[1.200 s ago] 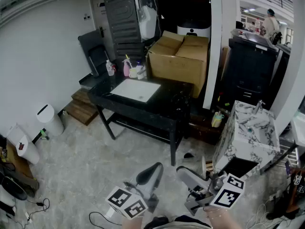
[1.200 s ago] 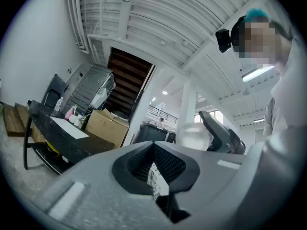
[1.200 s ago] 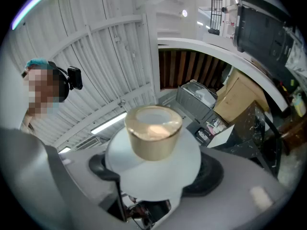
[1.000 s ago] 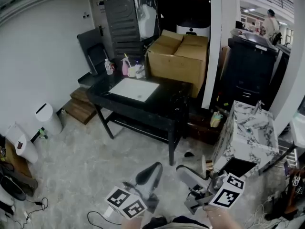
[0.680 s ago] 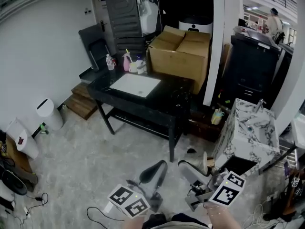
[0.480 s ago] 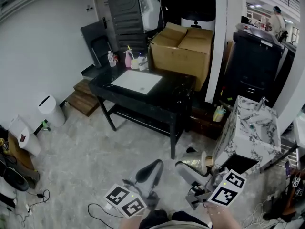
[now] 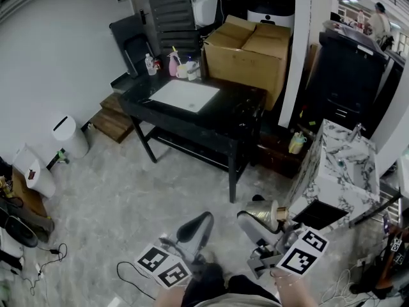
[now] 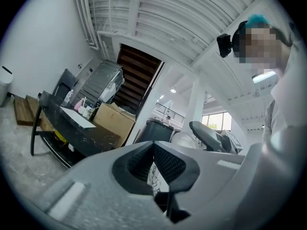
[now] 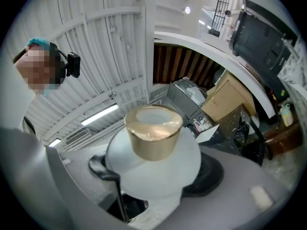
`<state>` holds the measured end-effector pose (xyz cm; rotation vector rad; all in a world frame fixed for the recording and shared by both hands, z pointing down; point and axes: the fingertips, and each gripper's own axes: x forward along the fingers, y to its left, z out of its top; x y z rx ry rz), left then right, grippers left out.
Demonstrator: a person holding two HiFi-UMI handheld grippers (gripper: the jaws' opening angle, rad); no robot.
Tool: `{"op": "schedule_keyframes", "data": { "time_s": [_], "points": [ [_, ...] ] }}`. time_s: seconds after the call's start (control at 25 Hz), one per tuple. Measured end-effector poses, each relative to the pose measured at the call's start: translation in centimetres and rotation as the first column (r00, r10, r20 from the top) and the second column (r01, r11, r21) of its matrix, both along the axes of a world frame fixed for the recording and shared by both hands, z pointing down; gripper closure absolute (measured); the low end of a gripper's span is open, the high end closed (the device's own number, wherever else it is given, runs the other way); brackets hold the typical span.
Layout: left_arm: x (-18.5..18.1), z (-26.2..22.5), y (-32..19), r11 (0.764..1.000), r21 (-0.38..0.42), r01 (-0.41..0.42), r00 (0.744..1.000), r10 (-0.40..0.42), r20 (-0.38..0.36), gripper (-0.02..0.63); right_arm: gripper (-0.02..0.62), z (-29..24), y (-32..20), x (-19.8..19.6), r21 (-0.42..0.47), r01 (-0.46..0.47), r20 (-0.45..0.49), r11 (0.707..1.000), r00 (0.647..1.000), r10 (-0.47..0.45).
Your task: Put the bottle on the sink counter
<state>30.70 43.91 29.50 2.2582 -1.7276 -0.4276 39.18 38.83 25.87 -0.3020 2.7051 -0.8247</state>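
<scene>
- Head view: right tool (image 7: 258,220) gripped the bottle (image 7: 264,210) low above the floor, well apart from the black counter (image 7: 238,116).
- Left gripper view: left tool (image 8: 154,168) pressed together, empty.
- Right gripper view: jaws clamped round the bottle's white body, gold cap outward.

Both grippers are held low and close to the body at the bottom edge of the head view, fingers pointed forward. Left gripper (image 7: 202,220): its fingers (image 8: 169,165) are seen pressed together, with nothing between them; its marker cube (image 7: 163,267) is turned up toward the camera. Right gripper (image 7: 255,218): its fingers (image 9: 209,174) are closed on either side of a white, gold-capped bottle (image 9: 152,158); its marker cube (image 7: 300,252) is likewise turned upward. Part of the right hand (image 7: 295,291) is glimpsed just behind that cube.
</scene>
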Motion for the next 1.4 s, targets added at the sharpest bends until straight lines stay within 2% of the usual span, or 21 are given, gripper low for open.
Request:
{"op": "schedule_keyframes", "data": {
  "time_s": [0.2,0.36,0.48,0.6,0.96,1.04,1.2,1.4],
  "points": [
    [-2.9,-0.2,-2.6,1.0,0.026,0.003,1.0,-0.003,-0.005,0.6,0.258,-0.1,-1.9,-2.5,0.036,-0.02,-0.014,0.999,1.0,0.021],
    [-6.1,-0.4,-5.9,0.999,0.043,-0.033,0.999,0.033,0.011,0.6,0.258,-0.1,-5.0,-5.9,0.056,-0.043,-0.02,0.997,0.999,0.044],
    [-9.5,-1.0,-8.4,0.997,0.057,-0.054,0.998,0.053,0.017,0.6,0.258,0.2,-7.5,-9.9,0.058,-0.039,-0.052,0.998,0.998,0.042],
    [-13.1,-1.1,-10.5,0.996,0.067,-0.058,0.998,0.056,0.027,0.6,0.258,-0.1,-9.1,-14.5,0.097,-0.008,-0.083,0.995,0.996,0.016],
    [-23.9,-0.3,-15.4,0.997,0.054,-0.058,0.998,0.058,0.011,0.6,0.258,-1.0,-12.6,-27.0,0.143,0.034,-0.076,0.989,0.997,-0.024],
    [-25.4,-0.1,-16.1,0.996,0.051,-0.068,0.998,0.068,-0.003,0.6,0.258,-0.8,-13.0,-28.7,0.149,0.04,-0.086,0.988,0.996,-0.028],
    [-27.2,0.0,-17.2,0.993,0.064,-0.095,0.992,0.099,-0.075,0.6,0.258,-0.4,-13.9,-30.4,0.152,0.04,-0.105,0.988,0.994,-0.024],
    [-29.3,0.8,-18.1,0.997,0.047,-0.06,0.996,0.062,-0.059,0.6,0.258,0.2,-15.2,-32.1,0.137,0.057,-0.11,0.989,0.993,-0.042]
  ]
}}
